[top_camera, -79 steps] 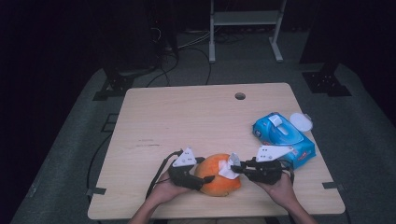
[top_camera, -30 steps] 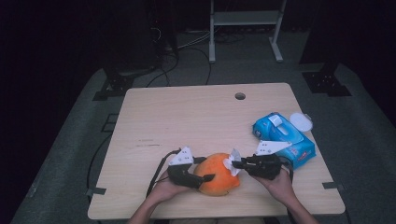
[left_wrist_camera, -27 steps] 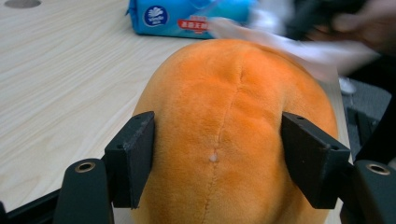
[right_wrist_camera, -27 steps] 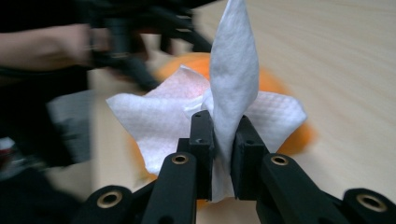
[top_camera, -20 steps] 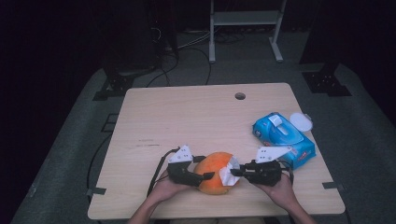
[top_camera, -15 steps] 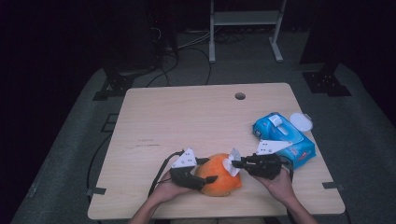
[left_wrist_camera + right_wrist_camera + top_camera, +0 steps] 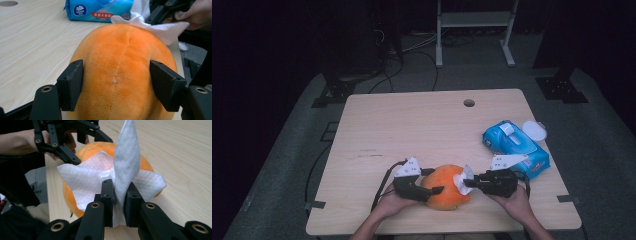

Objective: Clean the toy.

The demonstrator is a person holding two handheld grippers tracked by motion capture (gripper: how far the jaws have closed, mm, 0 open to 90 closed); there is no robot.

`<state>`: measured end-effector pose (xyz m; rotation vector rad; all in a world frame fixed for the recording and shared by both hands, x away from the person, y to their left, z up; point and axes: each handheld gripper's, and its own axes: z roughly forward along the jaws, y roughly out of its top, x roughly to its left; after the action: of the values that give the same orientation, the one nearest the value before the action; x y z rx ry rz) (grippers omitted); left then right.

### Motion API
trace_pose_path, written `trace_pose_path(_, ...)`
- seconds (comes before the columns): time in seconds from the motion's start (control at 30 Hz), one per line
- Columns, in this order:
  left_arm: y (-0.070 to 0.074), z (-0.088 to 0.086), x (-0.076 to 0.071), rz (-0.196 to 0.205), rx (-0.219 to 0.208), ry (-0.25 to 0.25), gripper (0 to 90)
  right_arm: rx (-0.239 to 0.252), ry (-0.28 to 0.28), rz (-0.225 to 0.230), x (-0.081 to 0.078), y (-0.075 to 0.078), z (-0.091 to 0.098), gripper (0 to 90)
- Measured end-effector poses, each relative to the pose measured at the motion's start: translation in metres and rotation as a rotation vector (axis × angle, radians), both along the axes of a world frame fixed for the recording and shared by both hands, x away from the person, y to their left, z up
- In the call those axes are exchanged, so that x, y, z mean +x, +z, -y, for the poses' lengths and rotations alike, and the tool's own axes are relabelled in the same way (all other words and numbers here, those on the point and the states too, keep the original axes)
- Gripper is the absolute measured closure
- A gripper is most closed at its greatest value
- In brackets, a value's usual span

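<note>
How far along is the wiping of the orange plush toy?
Done: a white wipe is out of the blue wipes pack. In hand: the left gripper clamps the orange plush toy on the table, and the right gripper, shut on the wipe, presses it against the toy's side. Left: how much has been wiped can't be judged.

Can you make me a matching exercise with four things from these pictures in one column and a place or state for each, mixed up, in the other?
Things:
1. orange plush toy
2. white wipe
3. blue wipes pack
4. white round lid

Places or states:
A. pinched between the jaws of the right gripper
B. lying on the table next to the right hand
C. clamped at its sides by the left gripper
D. at the table's right edge, just beyond the pack

Pairs: 1-C, 2-A, 3-B, 4-D
</note>
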<state>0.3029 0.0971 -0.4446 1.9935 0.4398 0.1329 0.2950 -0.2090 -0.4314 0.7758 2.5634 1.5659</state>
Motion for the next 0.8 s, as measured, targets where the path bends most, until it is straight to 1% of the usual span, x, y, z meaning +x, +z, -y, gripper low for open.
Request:
trace_pose_path(0.03,0.000,0.001,-0.001,0.011,0.002,-0.006,30.2,-0.001,-0.001,0.004,0.000,0.001,0.000,78.8)
trace_pose_path(0.07,0.001,0.004,-0.003,0.031,0.007,-0.019,29.8,0.000,-0.006,0.013,0.001,0.003,-0.001,79.1)
trace_pose_path(0.1,0.001,0.006,-0.005,0.045,0.013,-0.030,29.8,0.008,-0.006,0.018,0.002,0.004,-0.002,79.1)
trace_pose_path(0.13,0.001,0.006,-0.005,0.045,0.013,-0.030,29.7,0.008,-0.006,0.018,0.002,0.004,-0.002,79.1)
trace_pose_path(0.17,0.002,0.009,-0.008,0.070,0.020,-0.043,29.7,0.017,-0.009,0.023,0.003,0.006,-0.003,79.2)
trace_pose_path(0.2,0.003,0.012,-0.012,0.093,0.032,-0.058,29.6,0.025,-0.021,0.041,0.006,0.011,-0.007,79.2)
trace_pose_path(0.23,0.004,0.016,-0.018,0.130,0.049,-0.088,29.1,0.029,-0.023,0.047,0.007,0.012,-0.008,79.1)
trace_pose_path(0.27,0.004,0.016,-0.018,0.130,0.049,-0.088,28.4,0.029,-0.023,0.047,0.007,0.012,-0.008,79.1)
trace_pose_path(0.3,0.004,0.018,-0.020,0.145,0.057,-0.090,28.4,0.035,-0.023,0.044,0.009,0.013,-0.010,79.1)
trace_pose_path(0.33,0.004,0.018,-0.021,0.145,0.061,-0.085,27.3,0.034,-0.015,0.039,0.010,0.013,-0.012,79.2)
trace_pose_path(0.37,0.005,0.017,-0.020,0.129,0.053,-0.087,25.4,0.033,-0.014,0.040,0.009,0.012,-0.013,79.2)
trace_pose_path(0.4,0.006,0.016,-0.019,0.115,0.045,-0.087,18.2,0.031,0.000,0.051,0.005,0.011,-0.014,79.4)
trace_pose_path(0.43,0.008,0.015,-0.016,0.093,0.024,-0.065,14.3,0.028,0.005,0.055,0.002,0.011,-0.015,79.3)
trace_pose_path(0.47,0.008,0.015,-0.016,0.093,0.024,-0.065,8.1,0.028,0.005,0.055,0.002,0.011,-0.015,79.3)
trace_pose_path(0.5,0.007,0.016,-0.011,0.037,0.029,-0.054,6.5,0.037,0.039,0.068,-0.004,0.013,-0.016,79.0)
trace_pose_path(0.53,0.007,0.016,-0.011,0.037,0.029,-0.054,8.3,0.037,0.039,0.068,-0.004,0.013,-0.016,79.0)
trace_pose_path(0.57,0.004,0.017,-0.011,0.031,0.023,-0.052,8.3,0.034,0.042,0.075,-0.006,0.013,-0.016,78.9)
trace_pose_path(0.6,0.002,0.017,-0.013,0.044,0.028,-0.044,12.7,0.018,0.041,0.090,-0.008,0.014,-0.017,78.9)
trace_pose_path(0.63,0.002,0.019,-0.013,0.042,0.027,-0.039,13.6,0.018,0.046,0.092,-0.009,0.015,-0.019,79.0)
trace_pose_path(0.67,0.002,0.021,-0.014,0.043,0.031,-0.032,15.1,0.038,0.067,0.083,-0.010,0.016,-0.021,79.0)
trace_pose_path(0.7,0.002,0.024,-0.015,0.060,0.050,-0.022,17.0,0.025,0.088,0.101,-0.014,0.018,-0.030,79.0)
trace_pose_path(0.73,0.002,0.024,-0.015,0.060,0.050,-0.022,17.5,0.025,0.088,0.101,-0.014,0.018,-0.030,79.0)
trace_pose_path(0.77,0.002,0.024,-0.016,0.067,0.059,-0.019,19.3,-0.018,0.090,0.128,-0.016,0.019,-0.037,79.3)
trace_pose_path(0.8,0.002,0.023,-0.016,0.065,0.055,-0.019,19.3,-0.018,0.090,0.128,-0.016,0.019,-0.037,79.3)
